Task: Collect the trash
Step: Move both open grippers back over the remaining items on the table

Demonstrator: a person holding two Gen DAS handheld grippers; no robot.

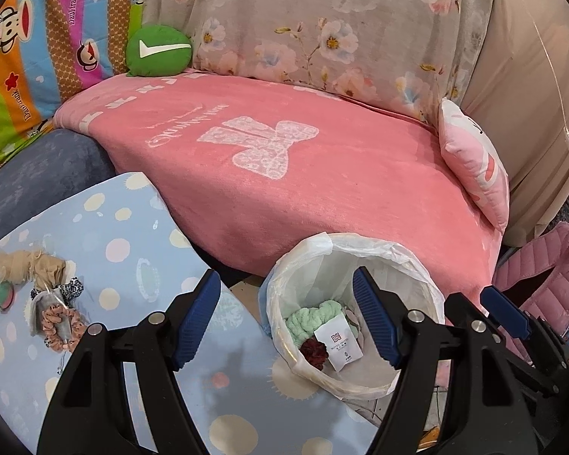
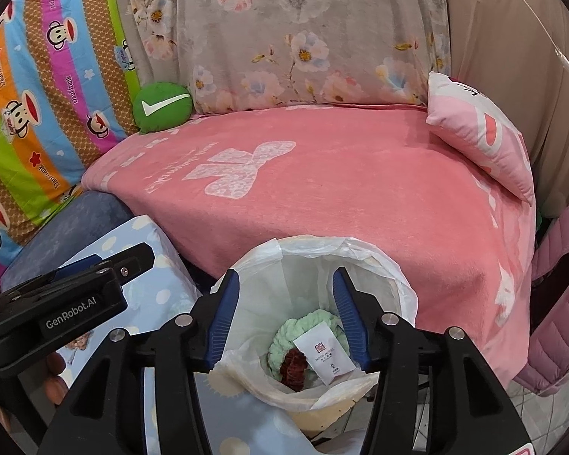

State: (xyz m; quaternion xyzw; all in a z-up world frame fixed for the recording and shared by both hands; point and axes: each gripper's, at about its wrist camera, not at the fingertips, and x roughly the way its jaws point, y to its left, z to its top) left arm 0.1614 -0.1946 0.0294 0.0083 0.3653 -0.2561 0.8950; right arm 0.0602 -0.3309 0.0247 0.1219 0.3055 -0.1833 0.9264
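Probably a home: blanket-draped sofa [image 1: 322, 174], cushions, lined bin [image 1: 364, 261].

Pink blanket [image 1: 322, 174], blue dotted tablecloth [image 1: 106, 227], white-lined bin [image 1: 417, 265], mint-green scrunchie [image 1: 303, 322].

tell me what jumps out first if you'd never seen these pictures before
The big pink blanket over the sofa fills the middle of both views, with a green round cushion at its back left corner. In front of it stands a white-lined bin holding a mint-green yarn ring, a white packet and a dark red scrunchie. Both grippers hang open above it, the left gripper and the right gripper.
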